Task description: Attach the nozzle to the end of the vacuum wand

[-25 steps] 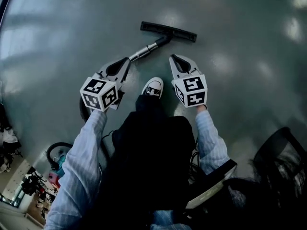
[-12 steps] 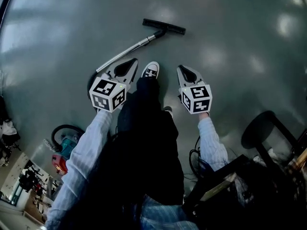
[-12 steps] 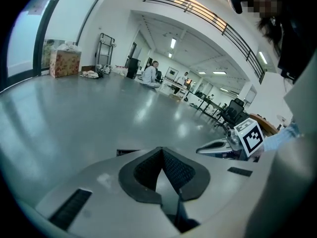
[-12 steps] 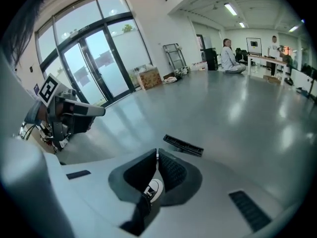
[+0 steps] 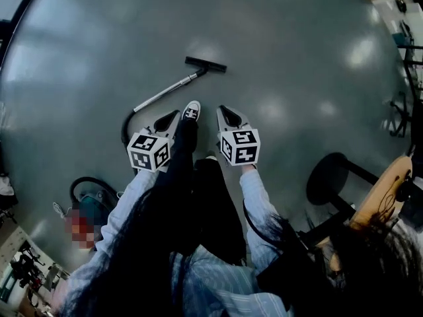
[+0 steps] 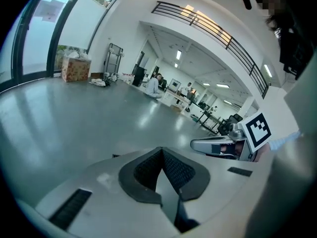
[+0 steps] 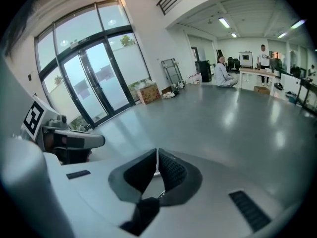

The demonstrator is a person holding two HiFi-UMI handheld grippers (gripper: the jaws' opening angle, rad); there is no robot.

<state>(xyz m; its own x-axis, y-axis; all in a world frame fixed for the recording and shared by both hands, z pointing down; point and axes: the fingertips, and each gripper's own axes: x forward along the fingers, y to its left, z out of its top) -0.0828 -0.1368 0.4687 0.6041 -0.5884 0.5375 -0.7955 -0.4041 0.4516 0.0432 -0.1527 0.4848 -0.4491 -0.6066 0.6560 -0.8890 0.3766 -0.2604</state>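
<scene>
In the head view the black floor nozzle [image 5: 205, 64] lies on the grey floor, joined to the far end of the silver wand [image 5: 166, 92]. The wand runs back toward a black hose [image 5: 124, 129] and the vacuum body [image 5: 92, 197] at the lower left. My left gripper [image 5: 174, 115] and right gripper [image 5: 223, 109] hang high above the floor, either side of my white shoe [image 5: 192, 110], well apart from the wand. Both are shut and hold nothing. In the left gripper view the left gripper [image 6: 161, 148] has its jaws together. In the right gripper view the right gripper [image 7: 157, 151] does too.
A round black stool [image 5: 334, 177] and a wooden chair back [image 5: 386, 190] stand at the right. Desks and seated people [image 7: 223, 73] are far across the hall. Glass doors [image 7: 94, 83] and a cardboard box [image 7: 148, 92] line the far wall.
The view has risen, so the nozzle and wand look smaller and farther below. Both grippers have lifted up away from the wand and stay shut.
</scene>
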